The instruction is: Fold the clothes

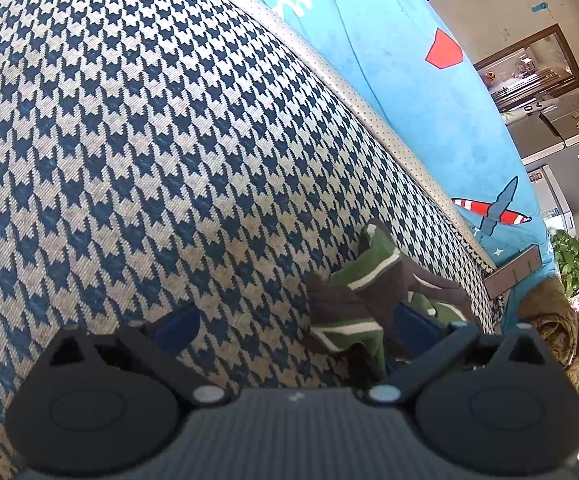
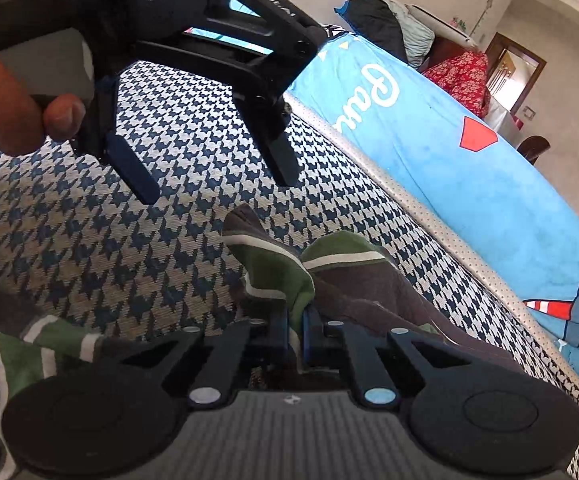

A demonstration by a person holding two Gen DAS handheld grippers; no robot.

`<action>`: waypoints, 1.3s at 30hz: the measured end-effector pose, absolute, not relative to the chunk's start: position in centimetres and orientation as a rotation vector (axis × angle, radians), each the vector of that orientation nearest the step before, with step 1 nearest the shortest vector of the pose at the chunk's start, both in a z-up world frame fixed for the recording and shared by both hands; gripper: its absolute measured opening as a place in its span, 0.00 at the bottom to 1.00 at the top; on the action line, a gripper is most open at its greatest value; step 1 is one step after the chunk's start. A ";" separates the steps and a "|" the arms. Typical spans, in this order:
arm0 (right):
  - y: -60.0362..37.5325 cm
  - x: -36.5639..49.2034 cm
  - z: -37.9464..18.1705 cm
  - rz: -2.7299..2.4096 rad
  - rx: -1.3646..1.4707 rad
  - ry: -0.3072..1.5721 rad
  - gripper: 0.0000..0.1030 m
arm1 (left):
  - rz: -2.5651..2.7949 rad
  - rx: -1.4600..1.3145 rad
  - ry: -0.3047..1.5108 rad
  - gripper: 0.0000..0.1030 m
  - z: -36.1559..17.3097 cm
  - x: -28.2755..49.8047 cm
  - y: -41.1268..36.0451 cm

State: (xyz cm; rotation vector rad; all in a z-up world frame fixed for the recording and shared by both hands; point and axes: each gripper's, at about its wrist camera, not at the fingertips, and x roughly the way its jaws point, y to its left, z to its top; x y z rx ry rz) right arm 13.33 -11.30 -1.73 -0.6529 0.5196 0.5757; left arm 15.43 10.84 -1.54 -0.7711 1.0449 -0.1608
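A brown and green garment with white stripes [image 2: 277,272] lies crumpled on a blue-and-white houndstooth cover [image 2: 169,240]. My right gripper [image 2: 297,320] is shut on a green fold of it, low over the cover. More of the garment [image 2: 29,352] trails to the lower left. My left gripper [image 2: 219,188] hangs open above and to the left, held by a hand [image 2: 5,104], with nothing between its fingers. In the left wrist view, the left gripper [image 1: 295,328] is open over the cover, and the garment [image 1: 361,300] sits by its right finger [image 1: 413,328].
A bright blue blanket [image 2: 469,184] with white lettering, a red shape and a plane print borders the houndstooth cover [image 1: 129,160] on the far side. A pile of clothes [image 2: 389,28] and red floral cloth [image 2: 461,76] lie beyond. A potted plant [image 1: 577,264] stands at right.
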 end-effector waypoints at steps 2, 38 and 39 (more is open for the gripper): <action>-11.1 13.7 -1.5 0.559 -0.611 0.511 0.06 | -0.155 -0.782 1.033 1.00 -1.3 15.0 11.7; -1.5 24.5 4.0 0.671 0.280 0.546 0.40 | 0.292 -0.669 0.781 1.00 3.6 11.6 20.6; -1.6 24.4 4.2 0.670 0.271 0.541 0.40 | 0.293 -0.676 0.782 1.00 3.5 11.6 20.7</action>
